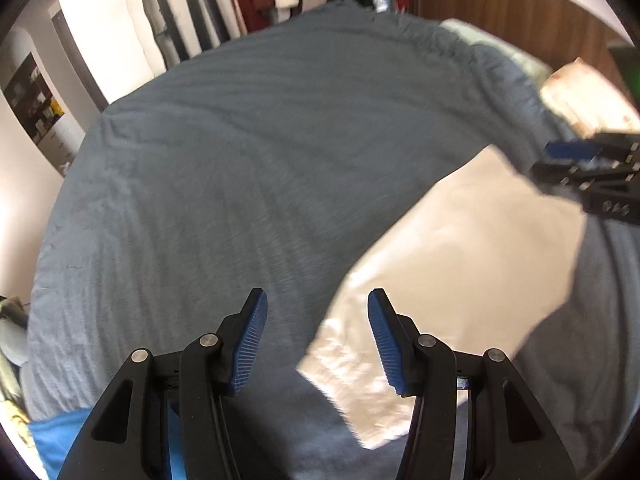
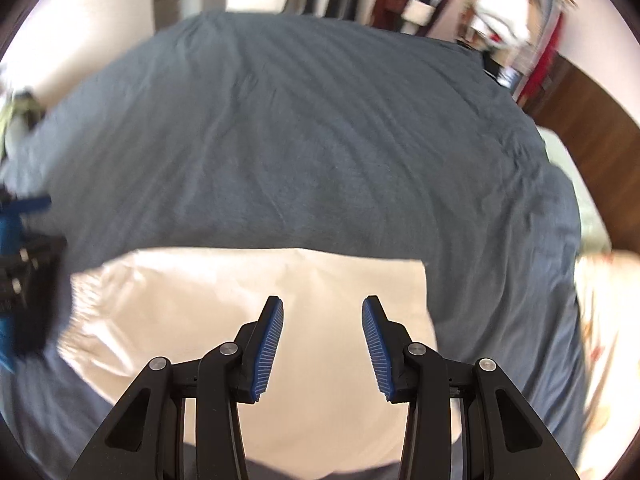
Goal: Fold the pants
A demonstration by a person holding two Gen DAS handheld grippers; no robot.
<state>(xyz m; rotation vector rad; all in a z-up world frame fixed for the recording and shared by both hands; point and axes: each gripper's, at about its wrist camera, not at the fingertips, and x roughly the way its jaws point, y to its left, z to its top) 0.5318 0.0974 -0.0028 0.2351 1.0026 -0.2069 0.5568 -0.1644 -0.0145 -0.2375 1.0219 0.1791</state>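
Note:
Cream-coloured pants (image 1: 460,264) lie folded flat on the grey-blue bed cover (image 1: 248,160). In the left wrist view my left gripper (image 1: 318,300) hovers above the pants' gathered end, its jaws apart with nothing between them. In the right wrist view the pants (image 2: 256,304) spread below my right gripper (image 2: 323,306), which is open and empty above the cloth. The right gripper (image 1: 592,168) shows at the right edge of the left wrist view, beyond the pants' far end. The left gripper (image 2: 20,272) is a blur at the left edge of the right wrist view.
The bed cover (image 2: 320,140) fills most of both views. A pale pillow (image 1: 588,96) lies at the bed's right side by a wooden headboard (image 1: 520,12). Hanging clothes (image 2: 500,20) and a doorway stand past the bed. A blue cloth (image 1: 60,440) lies at the near left.

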